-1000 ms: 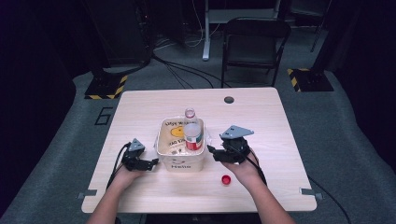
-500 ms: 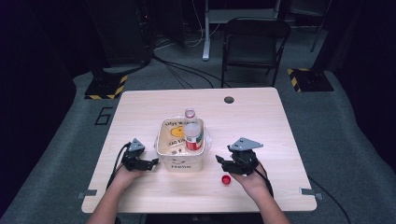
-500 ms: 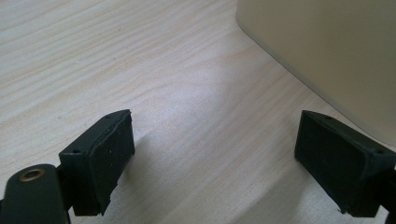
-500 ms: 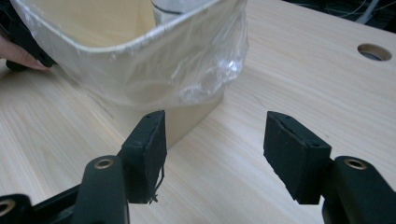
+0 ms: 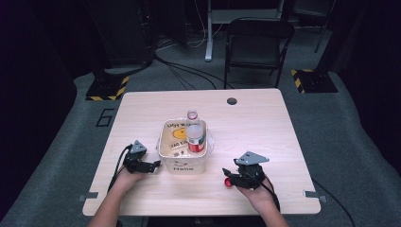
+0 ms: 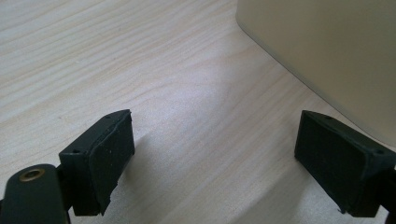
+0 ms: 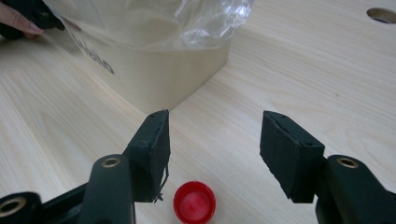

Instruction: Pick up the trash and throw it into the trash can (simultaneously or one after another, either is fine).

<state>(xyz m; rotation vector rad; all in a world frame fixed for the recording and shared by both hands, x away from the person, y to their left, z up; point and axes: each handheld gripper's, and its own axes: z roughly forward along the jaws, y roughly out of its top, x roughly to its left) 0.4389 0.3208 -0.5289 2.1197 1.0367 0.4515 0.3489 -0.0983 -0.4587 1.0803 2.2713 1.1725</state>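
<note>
On the counter point(image 5: 265, 123): a cream tub, a bottle, a red cap and two hand-held grippers, all toward the near edge.

Red cap point(image 7: 194, 201): lies flat on the bare wood at about 4 o'clock from the tub, well clear of the tub wall; in the high view it peeks out at the left tip of the right gripper point(image 5: 228, 182).

Right gripper point(image 7: 214, 154): held in the person's right hand at about 5 o'clock on the counter. Its fingers point(image 7: 154, 151) stand wide apart and grip nothing. In the right gripper view the cap sits low between them, nearer the left one; touching or just clear, cannot tell.

Left gripper point(image 6: 215, 158): held in the person's left hand at about 7 o'clock, just beside the tub's left wall. Its fingers point(image 6: 102, 158) are spread wide with bare wood between them; the right one lies close to the tub wall, contact unclear.

Tub point(image 5: 182, 166): square, cream, lined with a clear plastic bag, printed "Hello" on its near face; stands at the counter's middle, between the two grippers.

Bottle point(image 5: 195, 137): clear, red-labelled, open-necked, leaning in the tub's right half, neck toward 12 o'clock.

Cable hole point(image 5: 231, 101): at 12 o'clock, well apart from everything else.
</note>
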